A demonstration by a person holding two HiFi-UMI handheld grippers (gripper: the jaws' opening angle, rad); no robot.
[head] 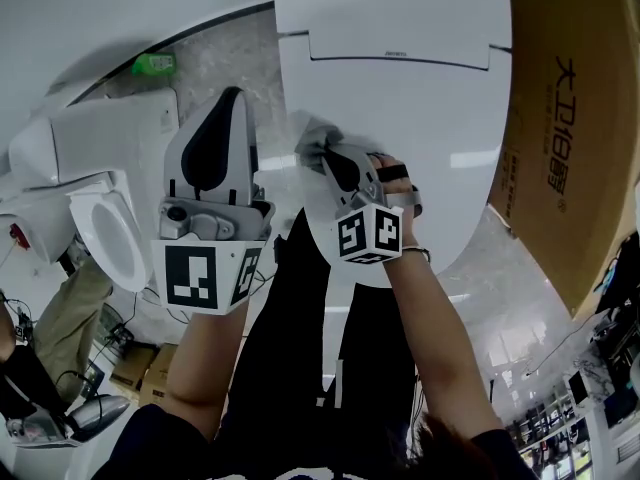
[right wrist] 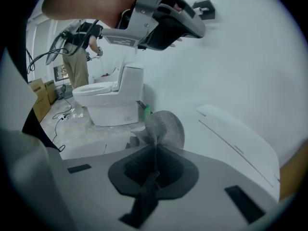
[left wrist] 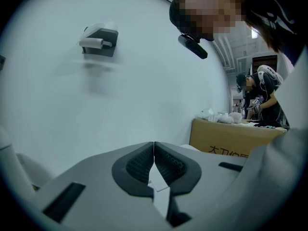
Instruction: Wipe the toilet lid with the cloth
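The white toilet lid (head: 400, 88) lies shut, filling the upper middle of the head view; it also shows as a white slab (right wrist: 240, 138) in the right gripper view. My right gripper (head: 322, 156) hovers over the lid's near left part, shut on a grey mesh cloth (right wrist: 163, 126) that bunches out past its tips (head: 312, 144). My left gripper (head: 232, 103) is held up to the left of the lid, off the toilet, its jaws shut with nothing between them (left wrist: 154, 150).
A second white toilet (head: 95, 208) stands to the left on the marbled floor. A brown cardboard box (head: 565, 148) stands against the lid's right side. A small green object (head: 153, 63) lies by the wall. Another person (left wrist: 262, 97) works behind the box.
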